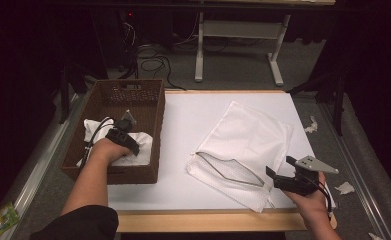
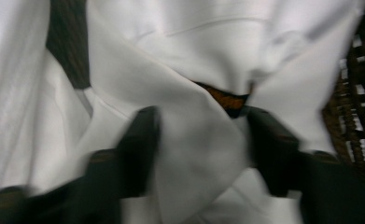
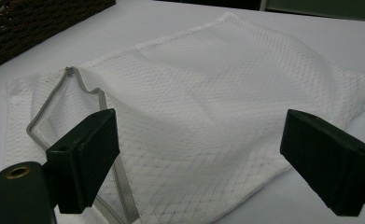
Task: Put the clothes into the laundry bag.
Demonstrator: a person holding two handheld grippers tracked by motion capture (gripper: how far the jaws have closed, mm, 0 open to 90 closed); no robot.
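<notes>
- While the left tool (image 1: 129, 145) is down inside the wicker basket (image 1: 150, 107), its jaws clamp a fold of white cloth (image 2: 194, 154).
- Right tool (image 1: 278, 181): jaws wide apart, empty, beside the mesh bag (image 3: 227, 102) on the tabletop (image 1: 193, 110).
- Legible writing: none visible.

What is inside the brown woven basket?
The basket holds crumpled white cloth; the left gripper pinches a fold. Anything beneath the cloth is covered.
</notes>
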